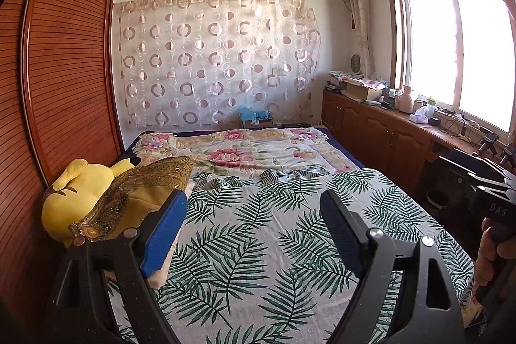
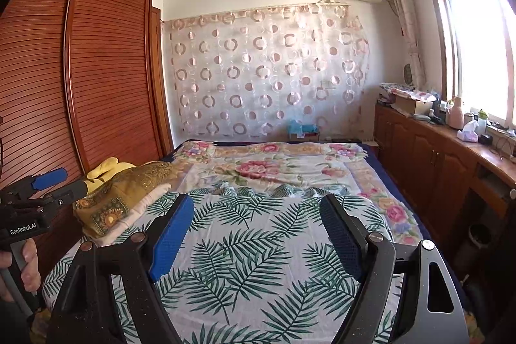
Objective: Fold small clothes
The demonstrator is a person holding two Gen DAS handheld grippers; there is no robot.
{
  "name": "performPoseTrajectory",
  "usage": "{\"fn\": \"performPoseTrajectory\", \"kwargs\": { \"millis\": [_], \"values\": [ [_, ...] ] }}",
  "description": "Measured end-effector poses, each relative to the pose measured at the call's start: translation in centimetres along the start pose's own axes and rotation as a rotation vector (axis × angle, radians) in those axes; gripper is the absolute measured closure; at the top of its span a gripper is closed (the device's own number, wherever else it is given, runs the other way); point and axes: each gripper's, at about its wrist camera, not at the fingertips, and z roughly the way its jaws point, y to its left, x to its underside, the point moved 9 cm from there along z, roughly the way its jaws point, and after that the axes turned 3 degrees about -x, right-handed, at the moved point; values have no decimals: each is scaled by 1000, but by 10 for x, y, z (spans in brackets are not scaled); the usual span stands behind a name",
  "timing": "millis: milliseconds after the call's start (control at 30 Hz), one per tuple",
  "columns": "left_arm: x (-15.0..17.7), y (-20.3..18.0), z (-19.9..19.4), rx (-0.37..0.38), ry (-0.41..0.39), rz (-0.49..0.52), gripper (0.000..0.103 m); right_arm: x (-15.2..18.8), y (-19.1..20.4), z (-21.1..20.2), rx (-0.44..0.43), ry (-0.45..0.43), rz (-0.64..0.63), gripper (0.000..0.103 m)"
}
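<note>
A white sheet with green palm leaves [image 1: 274,231] covers the near half of the bed; it also shows in the right wrist view [image 2: 258,247]. No small garment shows on it. My left gripper [image 1: 254,202] is open and empty above the sheet. My right gripper [image 2: 256,205] is open and empty above the sheet. The left gripper also shows at the left edge of the right wrist view [image 2: 61,182], and the right gripper's body at the right edge of the left wrist view [image 1: 490,199].
A floral blanket [image 1: 258,150] covers the far half of the bed. A yellow plush toy [image 1: 77,192] and a gold patterned pillow [image 1: 145,192] lie at the left by the wooden wardrobe [image 1: 64,70]. A cluttered wooden cabinet [image 1: 387,124] runs under the window at the right.
</note>
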Motion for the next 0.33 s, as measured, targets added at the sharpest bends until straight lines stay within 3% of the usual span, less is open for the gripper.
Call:
{"fn": "performPoseTrajectory", "kwargs": {
  "millis": [333],
  "values": [
    [0,0,1,2,1,-2,18,2,-1,-1,-3,1,0,21]
  ]
}}
